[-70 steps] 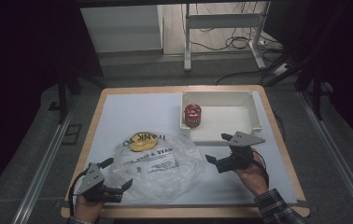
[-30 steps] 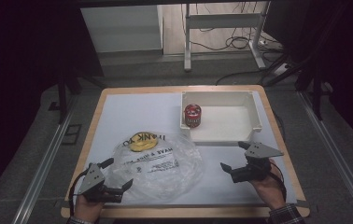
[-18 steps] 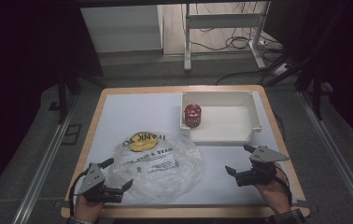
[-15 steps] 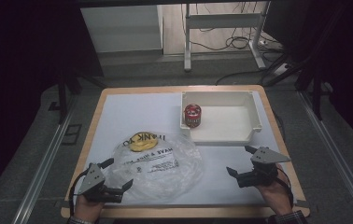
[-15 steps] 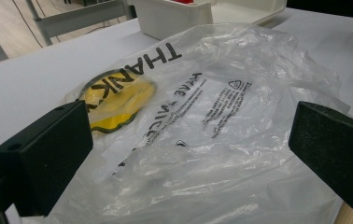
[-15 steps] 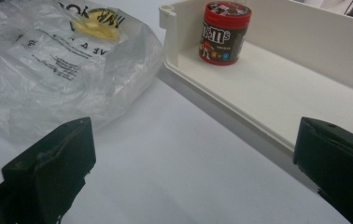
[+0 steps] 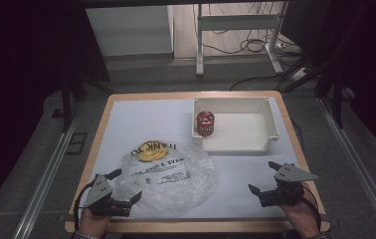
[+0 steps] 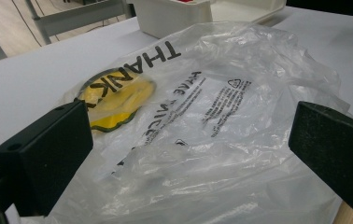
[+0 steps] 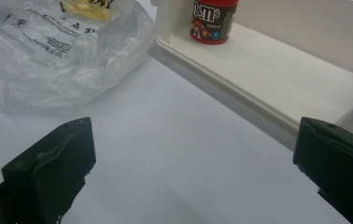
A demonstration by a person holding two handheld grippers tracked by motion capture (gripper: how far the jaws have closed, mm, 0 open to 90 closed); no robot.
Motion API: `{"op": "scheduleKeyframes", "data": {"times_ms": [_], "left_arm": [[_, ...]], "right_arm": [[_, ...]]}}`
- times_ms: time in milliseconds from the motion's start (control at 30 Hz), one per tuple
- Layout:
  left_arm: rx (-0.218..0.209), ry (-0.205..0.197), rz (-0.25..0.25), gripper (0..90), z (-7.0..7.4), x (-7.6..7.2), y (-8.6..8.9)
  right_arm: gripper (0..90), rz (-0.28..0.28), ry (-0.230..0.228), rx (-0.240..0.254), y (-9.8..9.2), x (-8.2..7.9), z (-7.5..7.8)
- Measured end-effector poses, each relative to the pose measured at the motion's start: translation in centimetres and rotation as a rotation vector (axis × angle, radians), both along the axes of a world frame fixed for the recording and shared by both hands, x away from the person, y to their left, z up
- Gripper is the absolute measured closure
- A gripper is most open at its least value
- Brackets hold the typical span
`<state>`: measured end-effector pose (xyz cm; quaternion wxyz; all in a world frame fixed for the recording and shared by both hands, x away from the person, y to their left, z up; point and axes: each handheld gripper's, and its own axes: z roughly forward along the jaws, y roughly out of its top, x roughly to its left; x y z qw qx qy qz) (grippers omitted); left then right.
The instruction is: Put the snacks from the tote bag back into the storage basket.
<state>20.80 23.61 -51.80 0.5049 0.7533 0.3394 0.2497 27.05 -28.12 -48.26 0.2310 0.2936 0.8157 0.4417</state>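
Crumpled plastic bag [image 7: 168, 174] half veils a yellow item [image 8: 114, 100].

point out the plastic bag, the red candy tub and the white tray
plastic bag [image 7: 168, 174]: high view, its crinkled middle
red candy tub [image 7: 205, 123]: high view, its side label
white tray [image 7: 273, 119]: high view, its right wall

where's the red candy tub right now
In the high view the red candy tub stands upright in the white tray's left end, just beyond the plastic bag.

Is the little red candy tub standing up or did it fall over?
Standing up. The red candy tub sits upright in the white tray's left corner, lid on top.
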Motion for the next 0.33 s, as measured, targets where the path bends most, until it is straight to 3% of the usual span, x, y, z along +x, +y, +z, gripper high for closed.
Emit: {"op": "scheduleKeyframes", "data": {"times_ms": [333], "left_arm": [[-0.005,-0.002,0.002,0.0,0.07,0.05,0.0]], "right_arm": [[0.0,-0.011,0.016,0.01,-0.71,-0.61,-0.35]]}}
